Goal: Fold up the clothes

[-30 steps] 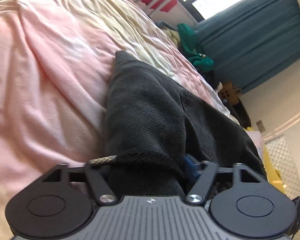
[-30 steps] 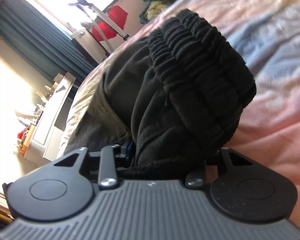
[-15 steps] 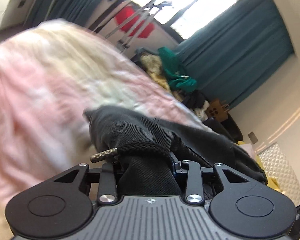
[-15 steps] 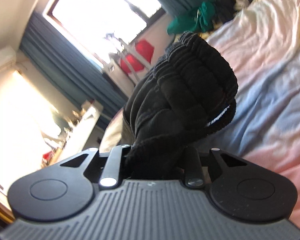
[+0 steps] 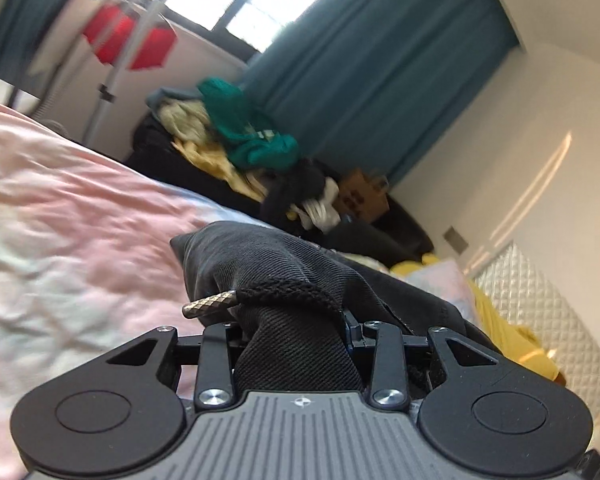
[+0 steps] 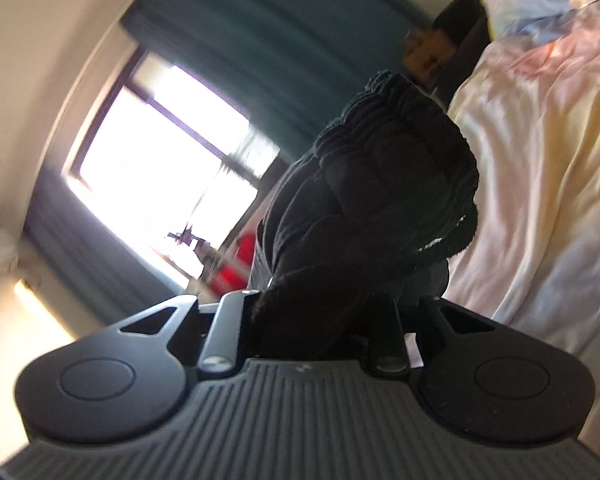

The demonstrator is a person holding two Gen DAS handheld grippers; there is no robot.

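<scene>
A black garment [image 5: 284, 264] with a ribbed elastic waistband [image 6: 384, 184] and a drawstring with a metal tip [image 5: 208, 305] is held by both grippers above a bed. My left gripper [image 5: 294, 332] is shut on the cloth near the drawstring. My right gripper [image 6: 316, 316] is shut on the bunched waistband, which hangs in front of the camera. The fingertips of both grippers are hidden in the cloth.
The bed has a pink and pale yellow cover [image 5: 60, 232], also in the right wrist view [image 6: 540, 184]. A pile of clothes [image 5: 240, 140] lies beyond the bed. Teal curtains [image 5: 380, 80], a bright window [image 6: 160, 168] and a drying rack with a red item [image 5: 132, 40] stand behind.
Both grippers have lifted the garment off the bed and tilted upward. The views now show more of the window, curtains and wall and less of the bed.
</scene>
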